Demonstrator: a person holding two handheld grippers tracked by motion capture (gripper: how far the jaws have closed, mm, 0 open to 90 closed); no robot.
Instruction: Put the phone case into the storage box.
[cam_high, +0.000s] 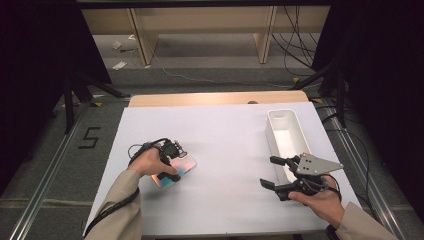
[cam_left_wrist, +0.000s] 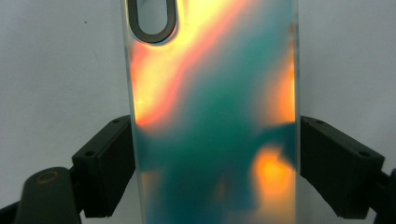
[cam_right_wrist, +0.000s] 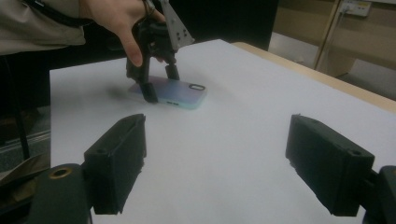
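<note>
An iridescent phone case (cam_high: 179, 169) lies flat on the white table (cam_high: 225, 135), at its left side. My left gripper (cam_high: 178, 164) points down over it, one jaw on each long side. In the left gripper view, the case (cam_left_wrist: 210, 116) spans the gap of that gripper (cam_left_wrist: 215, 172), and both pads look flush against its edges. A dark oval camera cut-out (cam_left_wrist: 152, 21) marks its far end. My right gripper (cam_high: 268, 171) hovers open and empty near the table's front right. The right gripper view looks between its own jaws (cam_right_wrist: 215, 163) to the case (cam_right_wrist: 180, 91) and the left gripper (cam_right_wrist: 162, 85).
A long white bin (cam_high: 282, 112) stands at the right of the table, just beyond my right gripper. A wooden edge (cam_high: 215, 98) runs along the far side. Past it are the floor, cables and table legs.
</note>
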